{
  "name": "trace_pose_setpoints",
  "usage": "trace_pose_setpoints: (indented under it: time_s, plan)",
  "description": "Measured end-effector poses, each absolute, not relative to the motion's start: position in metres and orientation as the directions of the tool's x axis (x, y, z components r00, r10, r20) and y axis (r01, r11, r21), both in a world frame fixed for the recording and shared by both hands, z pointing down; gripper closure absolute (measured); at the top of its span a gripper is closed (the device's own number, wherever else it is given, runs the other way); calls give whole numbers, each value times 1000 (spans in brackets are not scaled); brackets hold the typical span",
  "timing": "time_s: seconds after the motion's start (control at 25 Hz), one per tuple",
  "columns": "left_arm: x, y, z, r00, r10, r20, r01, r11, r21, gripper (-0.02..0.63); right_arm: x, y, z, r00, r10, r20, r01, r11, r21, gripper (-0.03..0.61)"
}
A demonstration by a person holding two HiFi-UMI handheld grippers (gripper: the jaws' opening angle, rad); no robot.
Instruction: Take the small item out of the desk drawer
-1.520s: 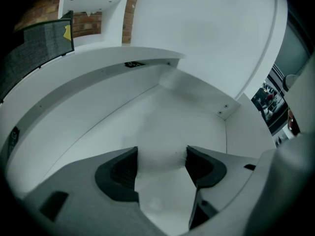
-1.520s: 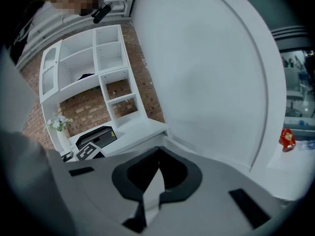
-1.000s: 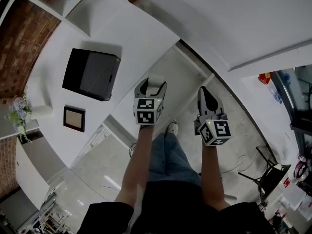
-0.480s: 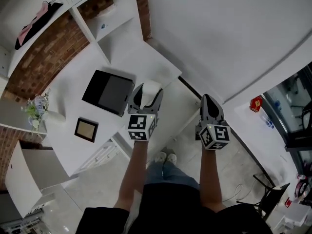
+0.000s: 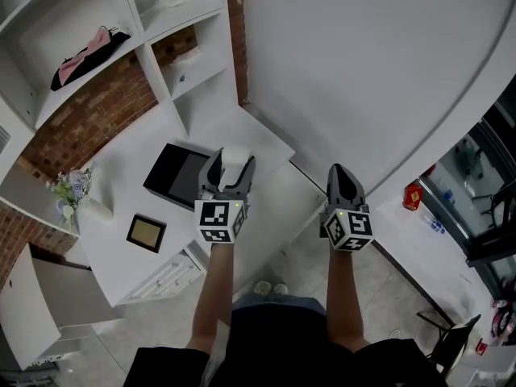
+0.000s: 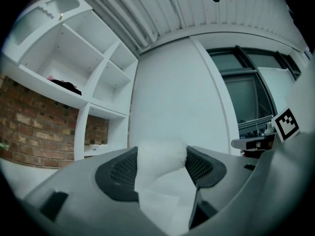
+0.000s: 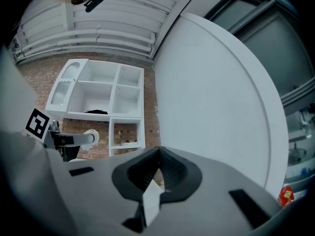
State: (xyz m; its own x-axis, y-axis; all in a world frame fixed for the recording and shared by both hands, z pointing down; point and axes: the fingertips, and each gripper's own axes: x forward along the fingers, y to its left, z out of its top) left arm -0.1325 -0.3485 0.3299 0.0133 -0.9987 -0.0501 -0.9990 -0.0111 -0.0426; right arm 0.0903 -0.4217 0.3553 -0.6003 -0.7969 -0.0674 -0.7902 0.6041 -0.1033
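Note:
My left gripper (image 5: 228, 166) is shut on a small white soft item (image 5: 236, 156), held in the air above the right end of the white desk (image 5: 121, 256). In the left gripper view the white item (image 6: 161, 178) fills the gap between the dark ribbed pads (image 6: 117, 173), and the left gripper (image 6: 161, 154) points at the wall and shelves. My right gripper (image 5: 342, 177) hangs to the right over the floor, shut and empty. In its own view the right gripper (image 7: 158, 167) has its jaws closed together. The desk drawers (image 5: 172, 274) face the person.
On the desk lie a black flat box (image 5: 179, 174), a small framed picture (image 5: 147, 232) and a vase of flowers (image 5: 74, 195). White shelves (image 5: 165, 22) on a brick wall rise behind. A white panel (image 5: 48, 297) stands out at the lower left.
The view has pulled back and tilted up, so the shelves have come into sight and the desk looks smaller. Both grippers stay raised; the left still holds the white item.

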Motion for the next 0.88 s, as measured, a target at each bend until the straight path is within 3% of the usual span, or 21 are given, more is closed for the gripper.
trace_pose_setpoints:
  time_s: [0.88]
  plan:
    - [-125, -331, 339, 18, -1000, -19, -999, -17, -29, 325, 91, -401, 360, -613, -789, -44, -785, 614, -80, 581]
